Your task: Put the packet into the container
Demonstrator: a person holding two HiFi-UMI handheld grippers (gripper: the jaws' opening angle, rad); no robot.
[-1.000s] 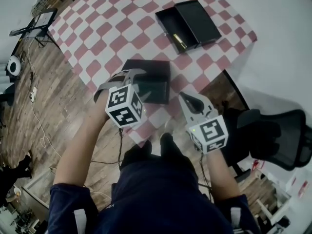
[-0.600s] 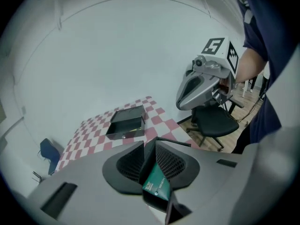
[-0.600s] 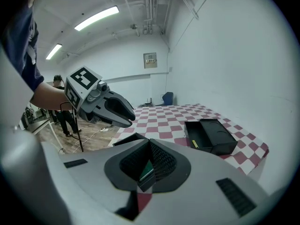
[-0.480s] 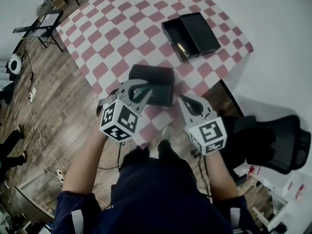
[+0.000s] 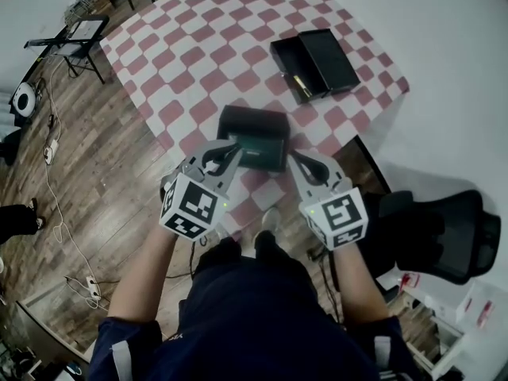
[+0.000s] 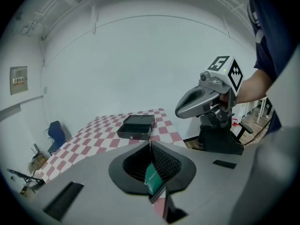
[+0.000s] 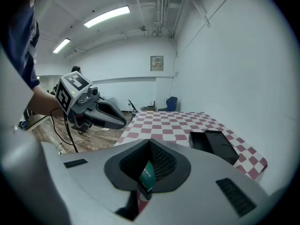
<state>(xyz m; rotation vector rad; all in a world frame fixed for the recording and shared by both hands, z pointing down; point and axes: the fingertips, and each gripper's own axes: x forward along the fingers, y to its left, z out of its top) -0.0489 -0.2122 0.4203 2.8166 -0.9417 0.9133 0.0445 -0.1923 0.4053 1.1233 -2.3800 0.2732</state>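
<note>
Left gripper (image 5: pixel 232 152) just clamped onto a green packet (image 6: pixel 152 178), right gripper (image 5: pixel 295 162) pinches a second packet (image 7: pixel 146 176), neither's in the container (image 5: pixel 313 63) yet.

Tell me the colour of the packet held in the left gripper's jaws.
The packet is dark green, clearest in the left gripper view.

Bright, even illumination from white ceiling fluorescent tubes (image 7: pixel 107 16); fisheye curvature, dark vignetted corners; close green packet (image 7: pixel 146 177) slightly soft.
</note>
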